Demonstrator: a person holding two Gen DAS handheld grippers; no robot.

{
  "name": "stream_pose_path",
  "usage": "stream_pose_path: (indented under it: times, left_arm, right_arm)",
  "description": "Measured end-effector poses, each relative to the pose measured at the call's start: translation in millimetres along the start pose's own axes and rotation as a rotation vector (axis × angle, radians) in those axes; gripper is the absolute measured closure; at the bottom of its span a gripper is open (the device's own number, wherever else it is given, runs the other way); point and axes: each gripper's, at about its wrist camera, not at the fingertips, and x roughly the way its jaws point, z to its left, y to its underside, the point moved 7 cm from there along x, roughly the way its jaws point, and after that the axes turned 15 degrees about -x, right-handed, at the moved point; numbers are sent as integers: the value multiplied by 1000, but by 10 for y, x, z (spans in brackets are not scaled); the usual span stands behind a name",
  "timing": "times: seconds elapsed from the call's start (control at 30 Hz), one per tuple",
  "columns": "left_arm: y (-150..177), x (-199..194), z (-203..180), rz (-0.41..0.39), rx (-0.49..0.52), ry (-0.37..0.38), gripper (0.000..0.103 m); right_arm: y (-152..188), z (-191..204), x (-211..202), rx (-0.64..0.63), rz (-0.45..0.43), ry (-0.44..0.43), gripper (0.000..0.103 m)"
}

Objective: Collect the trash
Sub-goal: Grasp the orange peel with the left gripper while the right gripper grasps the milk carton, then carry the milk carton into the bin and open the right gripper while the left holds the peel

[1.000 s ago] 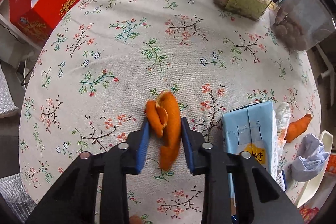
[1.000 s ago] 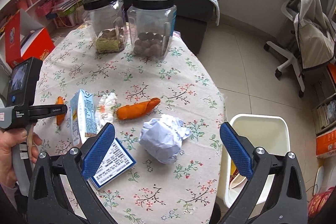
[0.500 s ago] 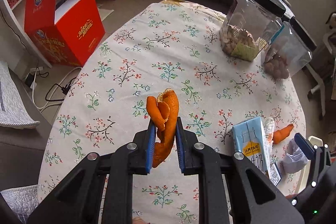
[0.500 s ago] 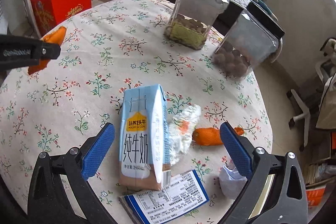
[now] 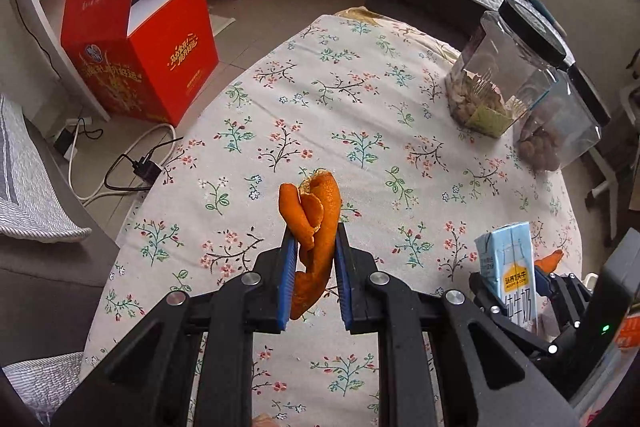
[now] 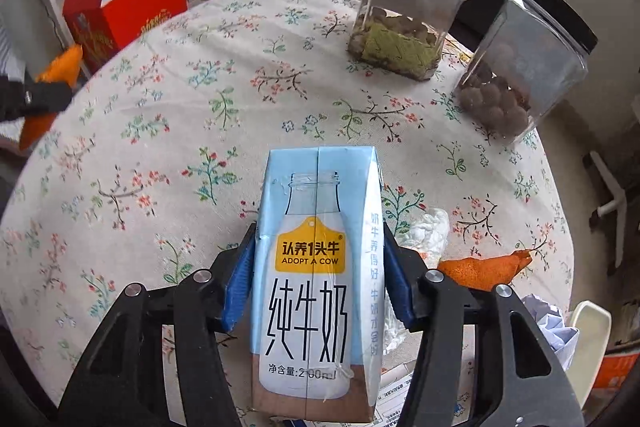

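Observation:
My left gripper point(image 5: 315, 239) is shut on a curled orange peel point(image 5: 316, 203) and holds it in the air above the floral tablecloth point(image 5: 320, 115). From the right wrist view this peel point(image 6: 64, 63) shows at the far left. A light blue milk carton point(image 6: 316, 259) stands upright between the blue pads of my right gripper point(image 6: 318, 231). The jaws are closing and the pads touch both of its sides. The carton point(image 5: 510, 259) also shows at the right of the left wrist view.
Beside the carton lie a white tissue point(image 6: 430, 231), a second orange peel point(image 6: 484, 269), crumpled paper point(image 6: 550, 323) and a printed card point(image 6: 400, 399). A white bin point(image 6: 588, 339) stands past the table edge. Two lidded clear jars point(image 6: 404, 3) point(image 6: 520, 67) stand at the back. A red box point(image 5: 136, 39) is on the floor.
My left gripper lifted the orange peel off the cloth. My right gripper swung left from the crumpled paper to the milk carton, came down around it and narrowed its jaws onto it.

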Motion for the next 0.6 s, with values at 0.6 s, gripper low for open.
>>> stream_pose_path:
  times: [0.6]
  left_arm:
    - [100, -269, -392, -61, 27, 74, 85]
  right_arm:
    - [-162, -536, -850, 169, -232, 21, 49]
